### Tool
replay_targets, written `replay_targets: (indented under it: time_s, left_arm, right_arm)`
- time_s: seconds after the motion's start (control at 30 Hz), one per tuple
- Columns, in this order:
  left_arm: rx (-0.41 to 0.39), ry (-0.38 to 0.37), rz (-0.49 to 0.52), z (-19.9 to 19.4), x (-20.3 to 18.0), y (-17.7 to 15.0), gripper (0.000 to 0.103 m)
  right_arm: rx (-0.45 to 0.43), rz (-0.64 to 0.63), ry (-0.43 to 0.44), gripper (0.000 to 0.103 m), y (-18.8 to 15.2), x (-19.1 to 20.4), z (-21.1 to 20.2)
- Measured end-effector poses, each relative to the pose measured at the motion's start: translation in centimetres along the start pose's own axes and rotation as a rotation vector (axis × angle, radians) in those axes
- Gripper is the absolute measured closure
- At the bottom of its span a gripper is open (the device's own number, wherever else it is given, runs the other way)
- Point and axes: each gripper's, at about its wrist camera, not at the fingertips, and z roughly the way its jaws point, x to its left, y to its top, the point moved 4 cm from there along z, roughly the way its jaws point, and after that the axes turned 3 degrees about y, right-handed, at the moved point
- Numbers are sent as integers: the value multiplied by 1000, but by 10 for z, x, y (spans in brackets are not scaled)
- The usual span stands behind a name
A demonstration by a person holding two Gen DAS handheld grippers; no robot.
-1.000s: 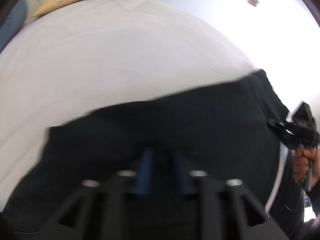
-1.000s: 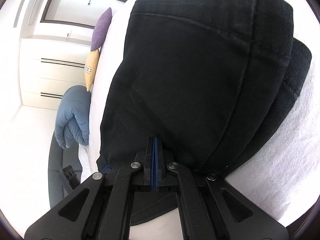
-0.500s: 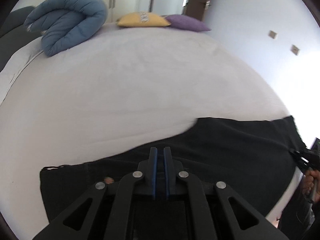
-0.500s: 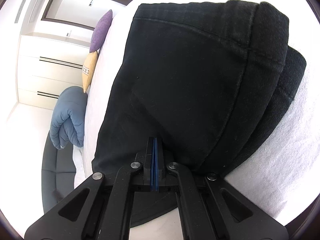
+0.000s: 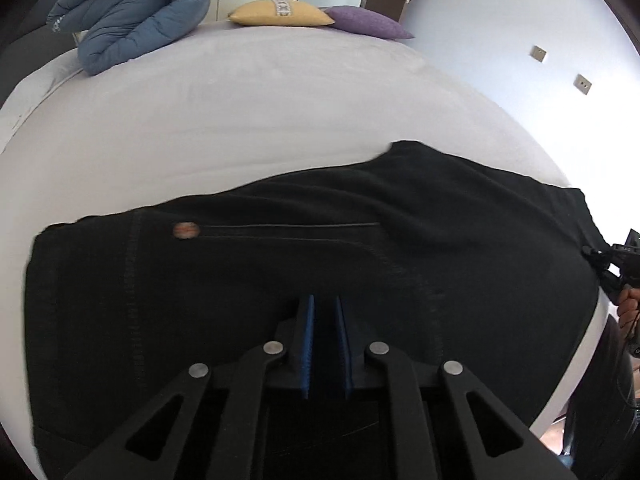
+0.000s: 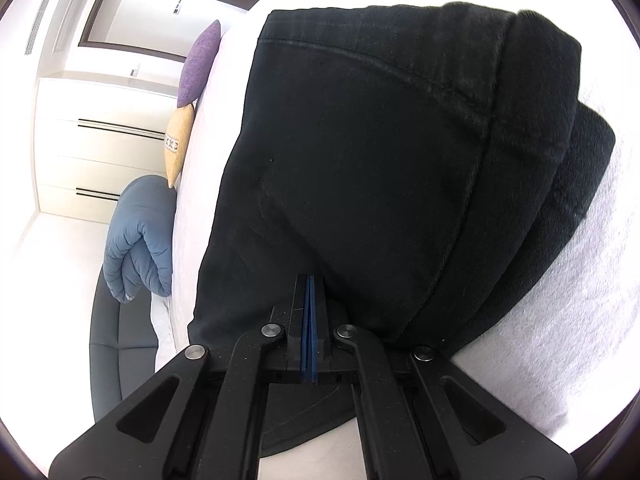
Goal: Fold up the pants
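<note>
Black pants (image 5: 280, 280) lie spread across the white bed (image 5: 240, 100), waistband and copper button (image 5: 185, 230) at the left. My left gripper (image 5: 324, 320) hovers low over their near part. Its jaws are opening, with a narrow gap between the blue pads and no fold visibly pinched there. In the right wrist view the pants (image 6: 380, 140) are doubled over in thick layers, and my right gripper (image 6: 311, 292) is shut on their near edge, where the seams converge. The right gripper (image 5: 600, 258) also shows at the pants' far right end, held by a hand (image 5: 628, 308).
A rolled blue duvet (image 5: 132, 12) lies at the bed's far left corner, with a yellow pillow (image 5: 280, 14) and a purple pillow (image 5: 368, 26) at the far end. White drawers (image 6: 100, 152) stand beyond the bed. The bed's edge (image 5: 576, 376) curves close on the right.
The left gripper swept sideways across the pants and tilted, bringing the waistband and button into view, and its pads have parted a little. The right gripper stayed put, still shut.
</note>
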Motion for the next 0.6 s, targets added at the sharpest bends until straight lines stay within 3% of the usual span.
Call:
replay_targets:
  time_s: [0.03, 0.1, 0.13, 0.2, 0.23, 0.27, 0.3, 0.37, 0.4, 0.5, 0.6]
  left_arm:
    - [6, 25, -17, -1, 19, -1, 97]
    - [1, -46, -75, -8, 45, 3, 97]
    - [-12, -22, -69, -14, 49, 8, 97]
    - [-37, 99, -25, -26, 46, 16, 99]
    - [-57, 105, -38, -34, 44, 20, 95]
    - [-86, 64, -68, -43, 37, 23, 94]
    - [-125, 12, -95, -54, 28, 27, 90]
    - [-137, -31, -69, -60, -3, 31, 54]
    - [-134, -34, -39, -58, -18, 32, 47]
    - [-83, -67, 9, -34, -70, 30, 42]
    - [38, -40, 15, 12, -97, 13, 42]
  right_arm:
    - [-1, -1, -1, 103, -1, 1, 0]
    - [-1, -4, -3, 103, -3, 2, 0]
    - [2, -4, -8, 103, -4, 3, 0]
    - [12, -5, -28, 103, -6, 7, -1]
    - [19, -9, -44, 103, -9, 12, -4]
    - [27, -26, -48, 103, -12, 20, -8]
    - [34, -52, -19, 95, -17, 30, -11]
    - [48, -79, 54, 95, -27, 47, -14]
    - [68, -87, 99, 95, -35, 55, -10]
    - [159, -83, 187, 95, -58, 68, 17]
    - [206, -18, 146, 95, -66, 46, 40]
